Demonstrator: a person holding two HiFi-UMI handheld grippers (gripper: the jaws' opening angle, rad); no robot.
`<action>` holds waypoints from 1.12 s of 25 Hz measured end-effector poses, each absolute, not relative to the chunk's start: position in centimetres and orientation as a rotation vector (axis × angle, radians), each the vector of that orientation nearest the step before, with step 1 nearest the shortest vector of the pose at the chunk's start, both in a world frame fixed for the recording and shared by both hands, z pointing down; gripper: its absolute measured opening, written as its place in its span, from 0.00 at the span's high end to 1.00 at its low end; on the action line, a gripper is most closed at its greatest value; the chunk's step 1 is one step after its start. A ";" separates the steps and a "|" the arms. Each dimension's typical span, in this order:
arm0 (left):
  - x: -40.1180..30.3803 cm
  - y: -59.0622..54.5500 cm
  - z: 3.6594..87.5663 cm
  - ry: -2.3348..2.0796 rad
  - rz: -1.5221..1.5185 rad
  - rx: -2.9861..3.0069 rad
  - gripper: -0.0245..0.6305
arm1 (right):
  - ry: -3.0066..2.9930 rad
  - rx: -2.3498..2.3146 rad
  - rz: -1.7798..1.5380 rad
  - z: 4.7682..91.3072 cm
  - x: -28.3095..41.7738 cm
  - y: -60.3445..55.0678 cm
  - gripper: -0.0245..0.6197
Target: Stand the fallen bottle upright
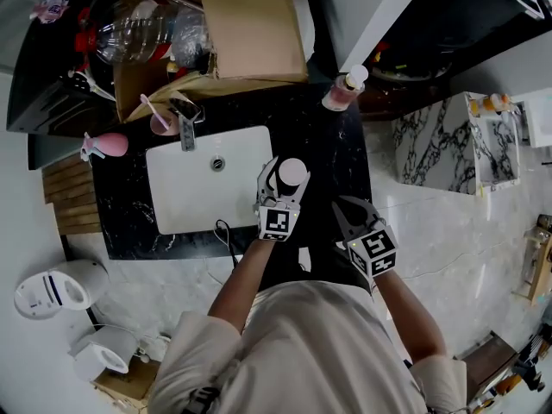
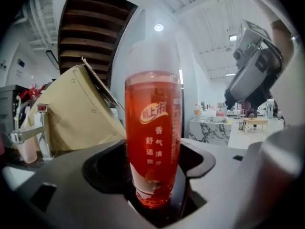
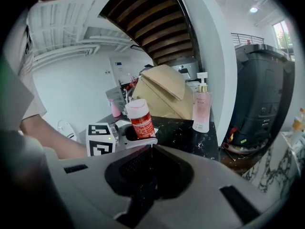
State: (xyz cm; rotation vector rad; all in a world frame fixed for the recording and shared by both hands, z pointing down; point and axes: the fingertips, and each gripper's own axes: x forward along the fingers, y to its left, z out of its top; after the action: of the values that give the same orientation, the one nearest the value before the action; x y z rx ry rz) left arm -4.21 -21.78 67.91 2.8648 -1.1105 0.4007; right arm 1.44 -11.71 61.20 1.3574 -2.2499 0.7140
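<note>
Since the black marble counter point(image 1: 338, 149) beside the white sink point(image 1: 185, 192) offers flat footing, my right gripper point(image 1: 349, 207) hangs back near the edge, jaws pressed together on nothing, leaving room. My left gripper point(image 1: 283, 184) pinches the red bottle point(image 2: 152, 137) low on its body, so it stands cap up, about upright, just right of the basin.

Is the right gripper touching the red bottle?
Apart. The head view shows dark counter between the right gripper and the bottle, which stands in the left gripper; the right gripper view shows its own jaws empty.
</note>
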 end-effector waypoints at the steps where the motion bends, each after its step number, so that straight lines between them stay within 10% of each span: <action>1: -4.3 -21.6 67.8 -1.099 0.410 2.863 0.48 | -2.251 1.362 0.710 61.0 1.4 -11.7 0.91; 28: -11.4 -16.3 57.6 -0.920 0.421 2.872 0.47 | -2.320 1.498 0.573 53.5 -1.1 -11.5 0.91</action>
State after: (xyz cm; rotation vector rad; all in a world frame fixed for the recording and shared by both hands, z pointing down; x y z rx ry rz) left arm -11.44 -16.34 57.62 2.8716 -0.9201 0.4213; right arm -1.14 -11.52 53.53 1.4980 -2.3201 0.5728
